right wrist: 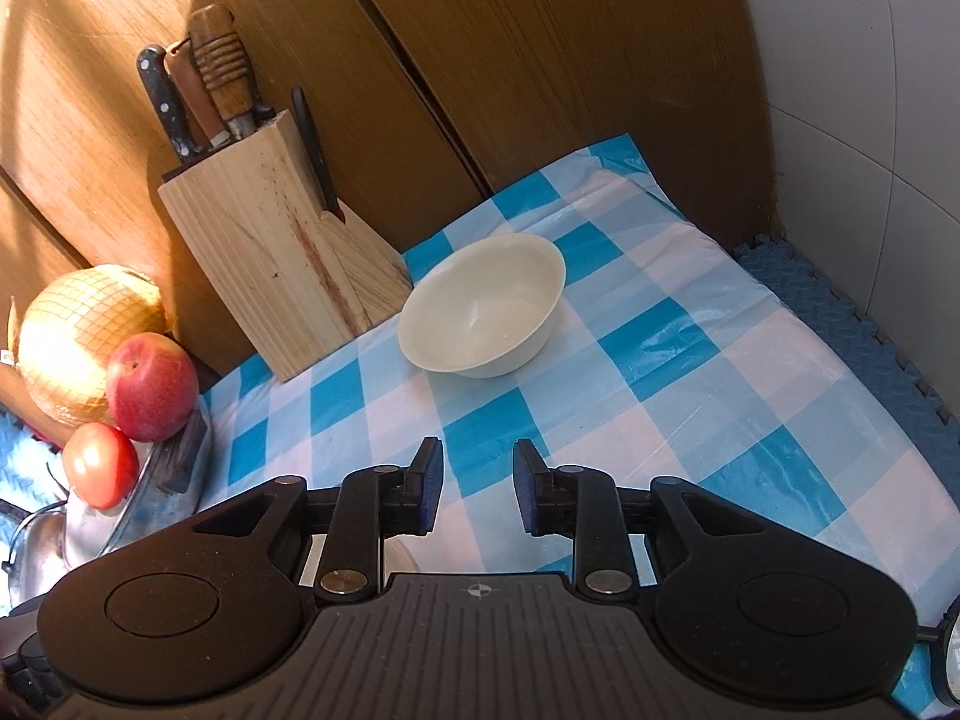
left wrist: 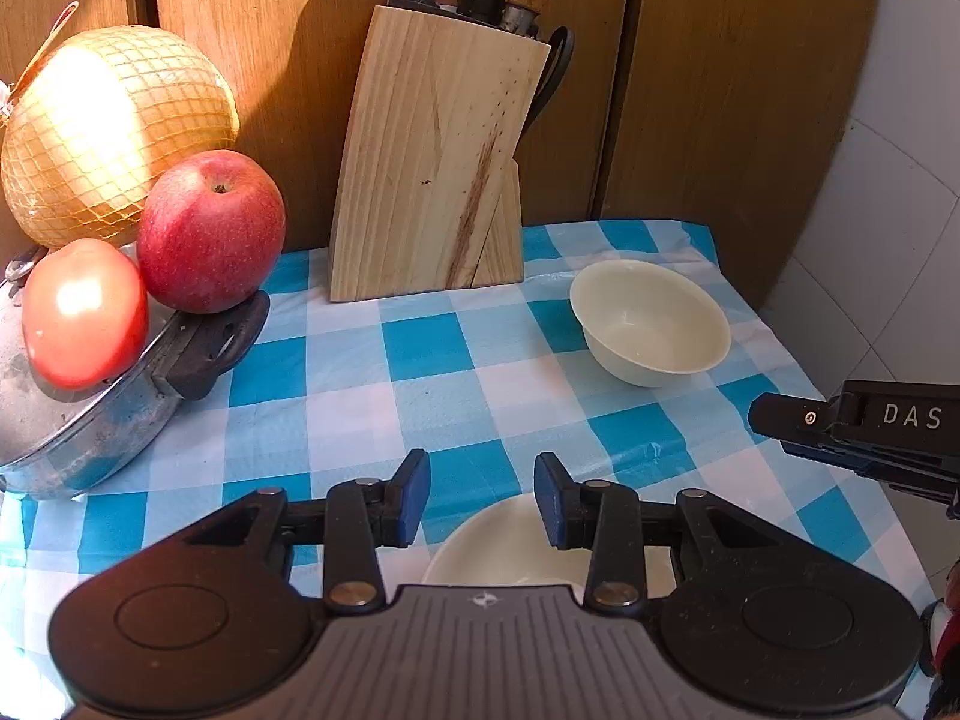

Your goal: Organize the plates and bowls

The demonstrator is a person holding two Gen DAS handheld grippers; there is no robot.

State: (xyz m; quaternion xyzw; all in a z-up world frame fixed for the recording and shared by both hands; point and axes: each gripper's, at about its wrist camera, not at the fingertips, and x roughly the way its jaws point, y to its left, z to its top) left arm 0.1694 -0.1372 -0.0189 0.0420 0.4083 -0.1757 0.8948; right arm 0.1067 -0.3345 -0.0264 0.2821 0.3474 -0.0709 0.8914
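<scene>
1. You have a blue-and-white checked tablecloth (right wrist: pixel 690 372) spread across the whole lower frame, with wooden cabinet doors behind it
2. At centre, a cream bowl (right wrist: pixel 483 306) sits upright and empty just right of the knife block (right wrist: pixel 282 258); a second cream dish (left wrist: pixel 510 540), plate or bowl I cannot tell, lies under the left gripper (left wrist: pixel 482 498)
3. Left edge: a netted pomelo (left wrist: pixel 114 132), an apple (left wrist: pixel 210 231) and a tomato (left wrist: pixel 84 312) rest on a steel pot lid (left wrist: pixel 90 420), well clear of your path
4. Both pairs of fingers stand narrowly parted and hold nothing; the right gripper (right wrist: pixel 478 489) points at the bowl
5. I judge you are on the approach: next, widen the right fingers over the near rim, and keep off the knife block
</scene>
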